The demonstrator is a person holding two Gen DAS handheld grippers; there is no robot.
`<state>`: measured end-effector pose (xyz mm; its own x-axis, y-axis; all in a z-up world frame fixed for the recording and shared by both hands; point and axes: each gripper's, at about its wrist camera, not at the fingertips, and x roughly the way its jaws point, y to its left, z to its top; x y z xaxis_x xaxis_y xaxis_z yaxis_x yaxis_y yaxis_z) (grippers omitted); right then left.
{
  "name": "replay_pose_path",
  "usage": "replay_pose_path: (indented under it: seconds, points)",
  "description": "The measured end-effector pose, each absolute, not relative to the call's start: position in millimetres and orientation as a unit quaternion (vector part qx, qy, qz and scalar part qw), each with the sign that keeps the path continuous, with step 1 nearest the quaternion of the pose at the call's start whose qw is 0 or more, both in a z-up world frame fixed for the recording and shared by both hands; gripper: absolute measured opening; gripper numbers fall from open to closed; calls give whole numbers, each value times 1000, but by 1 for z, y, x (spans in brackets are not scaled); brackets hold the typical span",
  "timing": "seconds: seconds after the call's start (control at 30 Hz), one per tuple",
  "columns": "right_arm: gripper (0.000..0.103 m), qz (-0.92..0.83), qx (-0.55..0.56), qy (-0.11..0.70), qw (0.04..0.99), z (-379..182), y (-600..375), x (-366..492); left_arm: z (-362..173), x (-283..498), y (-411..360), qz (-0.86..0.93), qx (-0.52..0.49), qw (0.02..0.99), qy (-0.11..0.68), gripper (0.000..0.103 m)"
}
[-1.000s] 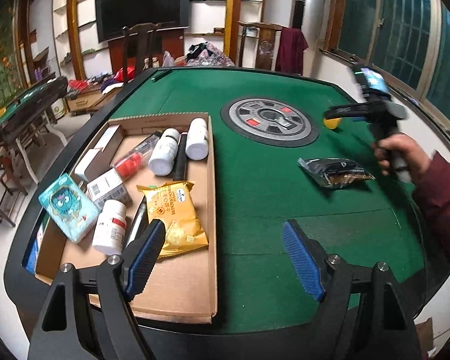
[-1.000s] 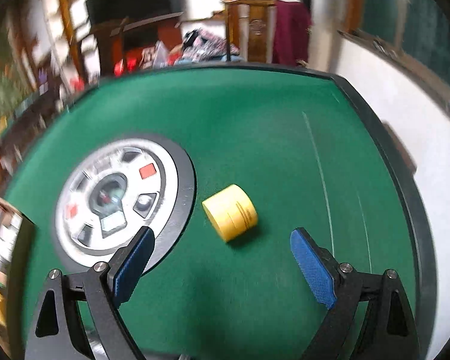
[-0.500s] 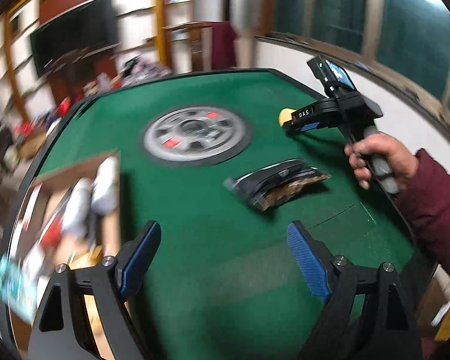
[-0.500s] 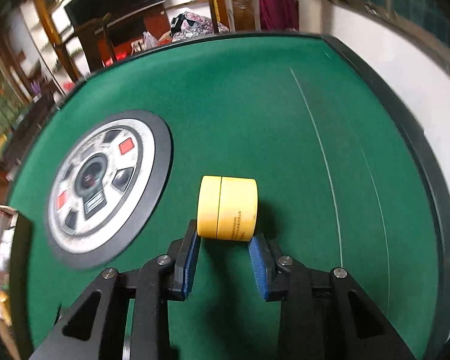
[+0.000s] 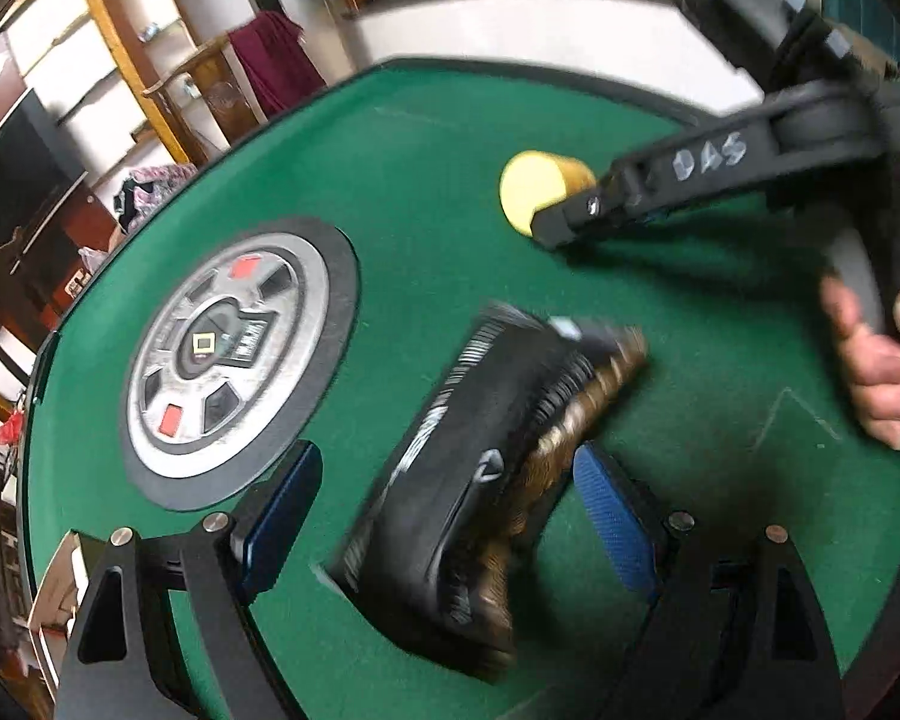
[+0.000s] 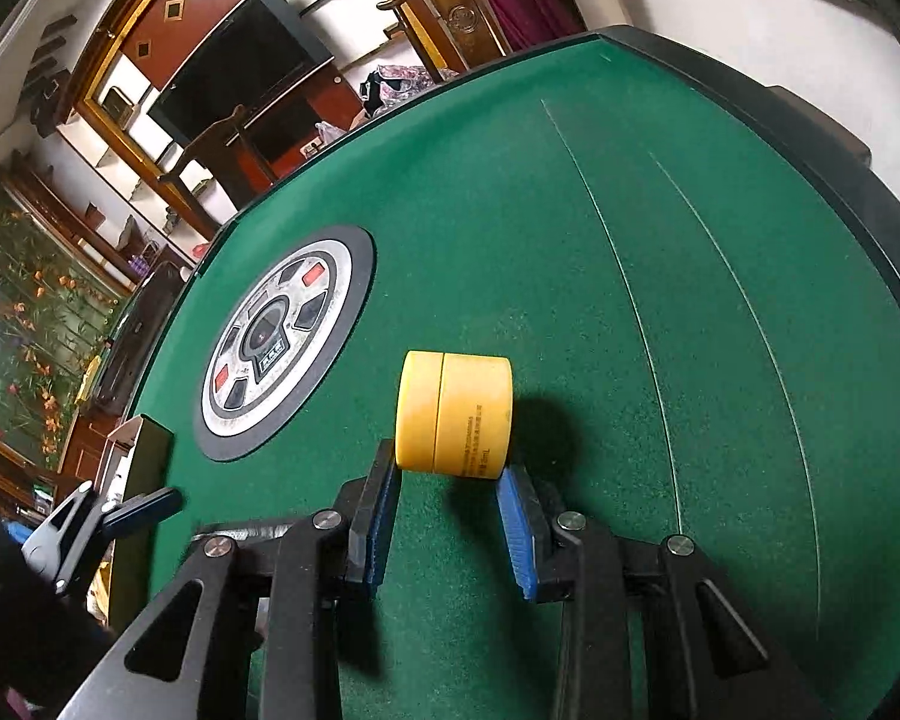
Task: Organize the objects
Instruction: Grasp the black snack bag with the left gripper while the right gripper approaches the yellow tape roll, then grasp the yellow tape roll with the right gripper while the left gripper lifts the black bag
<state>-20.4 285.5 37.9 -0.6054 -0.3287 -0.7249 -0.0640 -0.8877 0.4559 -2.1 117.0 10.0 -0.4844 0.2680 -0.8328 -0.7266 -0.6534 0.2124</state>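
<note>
Since half a second ago: left claw (image 5: pixel 444 510) advanced, now wide astride dark snack packet (image 5: pixel 450 480); right claw (image 6: pixel 450 516) pinching yellow jar (image 6: pixel 455 412) at its 12 o'clock. Seat packet deeper before closing.

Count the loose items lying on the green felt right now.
2. A yellow jar lies on its side past the round centre panel, held between the right gripper's jaws. A dark snack bag lies between the left gripper's open jaws. Others may sit out of view.
</note>
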Motion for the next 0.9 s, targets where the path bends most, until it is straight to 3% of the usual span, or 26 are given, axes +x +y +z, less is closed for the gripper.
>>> replay_pose_path:
  seconds: [0.13, 0.23, 0.33, 0.67, 0.73, 0.8, 0.9]
  points:
    - [34, -863, 438, -237, 83, 38, 287, -21, 7, -9, 118, 819, -411, 302, 263, 85]
    - [34, -863, 436, -241, 83, 38, 283, -25, 10, -16, 114, 812, -442, 317, 212, 51]
    - [35, -866, 434, -237, 80, 39, 282, -23, 17, -13, 107, 826, -437, 298, 196, 43]
    - [35, -878, 423, -210, 80, 44, 276, -17, 46, 21, 49, 855, -436, 265, 95, 40]
    - [41, -876, 427, -209, 76, 42, 275, -20, 52, 29, 36, 861, -432, 255, 80, 40]
    - [72, -883, 423, -196, 62, 45, 275, -20, 56, 38, 24, 866, -430, 247, 66, 40]
    - [82, -897, 401, -185, 30, 51, 273, -18, 58, 47, 11, 868, -432, 239, 49, 40]
